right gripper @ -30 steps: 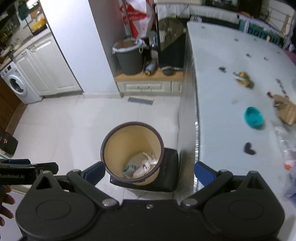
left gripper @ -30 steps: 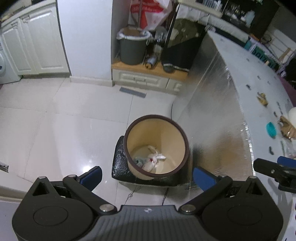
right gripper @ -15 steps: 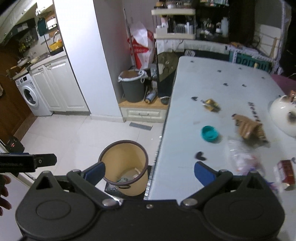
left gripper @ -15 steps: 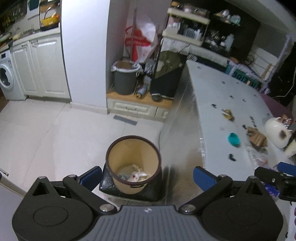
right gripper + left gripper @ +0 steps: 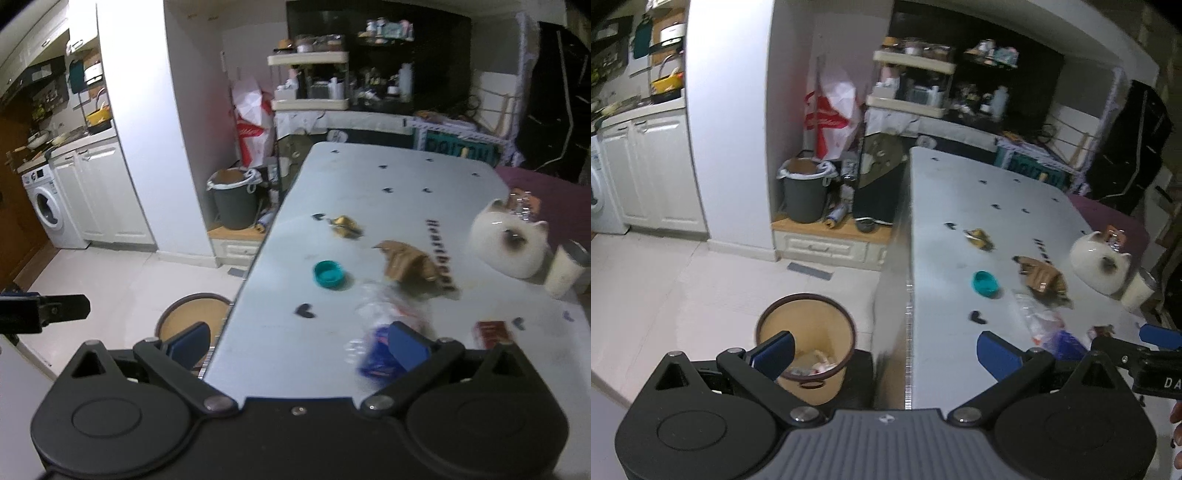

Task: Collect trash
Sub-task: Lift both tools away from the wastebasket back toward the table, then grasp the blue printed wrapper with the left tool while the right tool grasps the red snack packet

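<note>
Hand-held grippers left [image 5: 884, 352] and right [image 5: 297, 341] both spread wide, empty; table [image 5: 369, 192] lettering blurred, unreadable.

bin [image 5: 805, 354] on floor left of table [image 5: 945, 206]; wrappers [image 5: 402, 264] on table

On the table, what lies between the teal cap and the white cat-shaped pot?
In the right wrist view, a crumpled brown paper wrapper lies between the teal cap and the white cat-shaped pot.
</note>
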Motion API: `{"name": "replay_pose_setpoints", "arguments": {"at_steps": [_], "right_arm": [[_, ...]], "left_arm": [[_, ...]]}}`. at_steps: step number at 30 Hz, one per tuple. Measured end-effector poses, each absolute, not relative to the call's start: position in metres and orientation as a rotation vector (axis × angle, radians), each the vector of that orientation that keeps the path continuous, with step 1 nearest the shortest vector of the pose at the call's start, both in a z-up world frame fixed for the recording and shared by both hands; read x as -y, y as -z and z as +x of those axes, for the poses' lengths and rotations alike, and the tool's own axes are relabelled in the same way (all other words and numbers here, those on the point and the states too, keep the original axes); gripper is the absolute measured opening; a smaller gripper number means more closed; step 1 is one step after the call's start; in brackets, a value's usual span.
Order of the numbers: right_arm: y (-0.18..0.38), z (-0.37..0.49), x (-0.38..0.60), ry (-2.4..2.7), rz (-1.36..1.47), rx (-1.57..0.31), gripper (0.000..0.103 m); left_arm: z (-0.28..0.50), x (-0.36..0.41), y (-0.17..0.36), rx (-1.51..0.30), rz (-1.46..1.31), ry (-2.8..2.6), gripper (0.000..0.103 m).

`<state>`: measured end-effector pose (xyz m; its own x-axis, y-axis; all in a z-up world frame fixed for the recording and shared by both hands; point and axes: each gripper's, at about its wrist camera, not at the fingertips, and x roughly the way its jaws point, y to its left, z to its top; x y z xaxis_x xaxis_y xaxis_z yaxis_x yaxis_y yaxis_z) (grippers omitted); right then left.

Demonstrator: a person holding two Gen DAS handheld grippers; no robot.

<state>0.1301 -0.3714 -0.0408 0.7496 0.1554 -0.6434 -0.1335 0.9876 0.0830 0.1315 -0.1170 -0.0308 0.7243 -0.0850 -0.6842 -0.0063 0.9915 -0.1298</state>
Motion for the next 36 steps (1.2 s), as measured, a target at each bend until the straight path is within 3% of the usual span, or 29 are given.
{"name": "replay_pose_setpoints", "arguments": {"at_steps": [10, 21, 29, 36], "right_arm": [[0.051, 0.124, 0.447, -0.058, 0.154, -0.679, 0.103], [0.113, 0.191, 0.534, 0.173, 0.14, -0.783, 0.103], [0.165, 0.232, 0.548, 0.227, 0.053, -0.864, 0.103], [0.194, 0.222, 0.519, 0.146, 0.002, -0.95, 0.103]], "left_arm": [[0.147, 0.166, 0.035, -0.782, -0.153, 0.147, 0.103], [0.188, 0.224, 0.057, -0.875, -0.228, 0.322, 0.103], [0.221, 0.254, 0.108, -1.078, -0.594, 0.366, 0.103], [0.23, 0.269, 0.153, -1.225, -0.717, 0.298, 0.103]]}}
